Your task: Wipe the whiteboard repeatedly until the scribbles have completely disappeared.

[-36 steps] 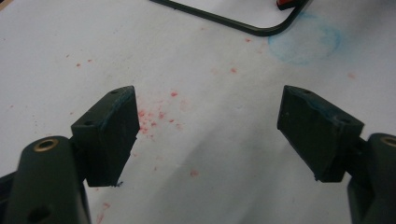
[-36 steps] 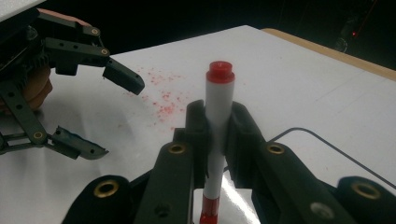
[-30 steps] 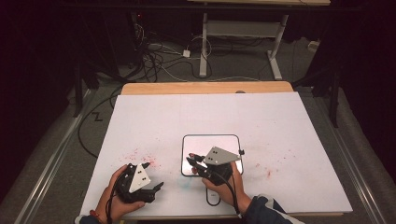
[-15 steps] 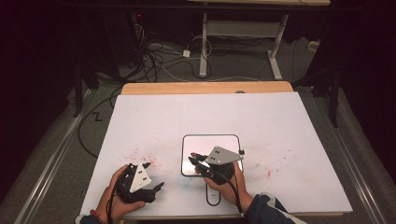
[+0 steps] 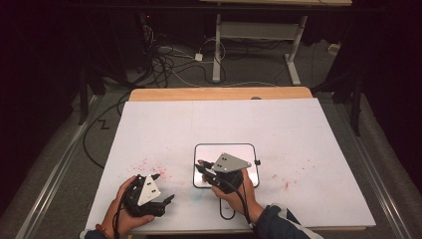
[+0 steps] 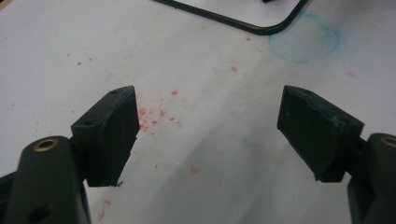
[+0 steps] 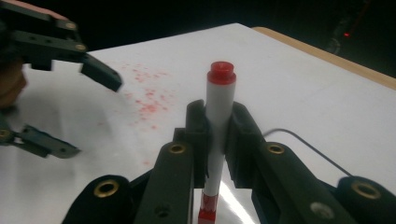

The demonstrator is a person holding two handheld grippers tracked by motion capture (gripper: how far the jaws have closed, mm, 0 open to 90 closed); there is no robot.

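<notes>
Red-capped marker is staying clamped upright in my right gripper, barely shifting over the small whiteboard's seven-o'clock corner; my left gripper is waiting wide and empty, so uncapping looks next.

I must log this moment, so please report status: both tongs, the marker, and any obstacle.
Right tongs shut on red-capped marker, over the tray. Left tongs open, nothing between them. Nothing in the way.

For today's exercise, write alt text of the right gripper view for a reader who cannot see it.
The right gripper clamps a white marker with a red cap between its black jaws, upright in the picture. Beyond it lies a white table speckled with red marks, with the open left gripper at the left.
</notes>
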